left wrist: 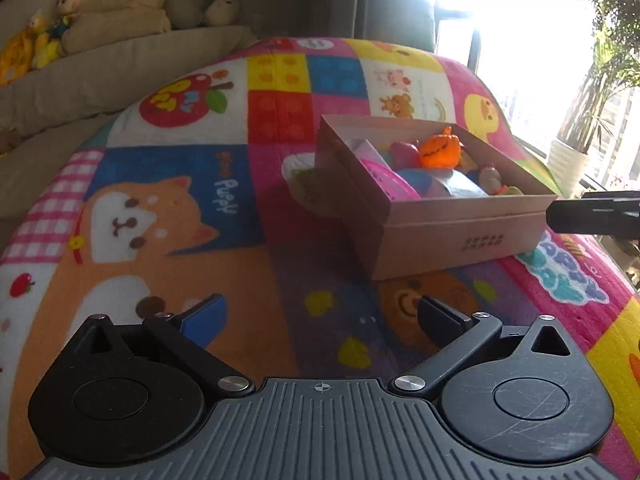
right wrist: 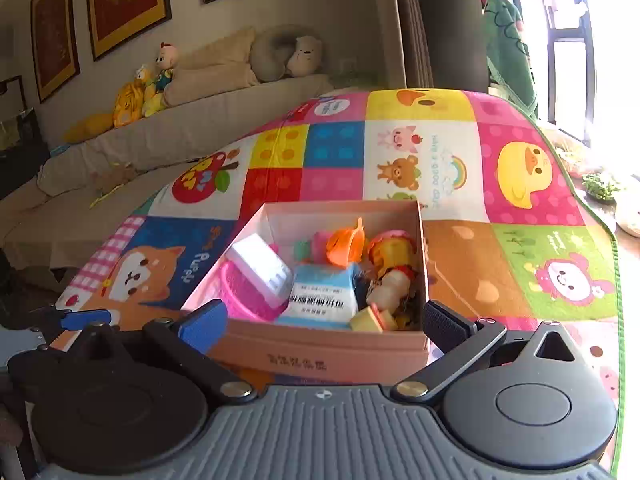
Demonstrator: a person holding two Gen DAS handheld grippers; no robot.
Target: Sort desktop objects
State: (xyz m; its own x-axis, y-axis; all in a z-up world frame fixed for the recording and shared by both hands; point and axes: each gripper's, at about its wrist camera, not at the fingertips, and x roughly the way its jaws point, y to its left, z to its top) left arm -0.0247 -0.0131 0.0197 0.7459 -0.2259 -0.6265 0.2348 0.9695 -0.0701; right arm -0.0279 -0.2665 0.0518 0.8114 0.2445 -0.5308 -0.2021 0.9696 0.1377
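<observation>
Cartoon blanket (right wrist: pixel 520 248) bears one cardboard box (right wrist: pixel 320 354) of toys; left gripper (left wrist: pixel 320 316), right gripper (right wrist: pixel 324 320) spread wide, empty.

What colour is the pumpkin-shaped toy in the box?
Orange, with a dark stitched face; the pumpkin toy shows best in the left wrist view.

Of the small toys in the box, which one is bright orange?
The pumpkin-like toy, sitting on top of the pile toward the far end of the cardboard box. The things around it are pink, white, blue or yellow.
</observation>
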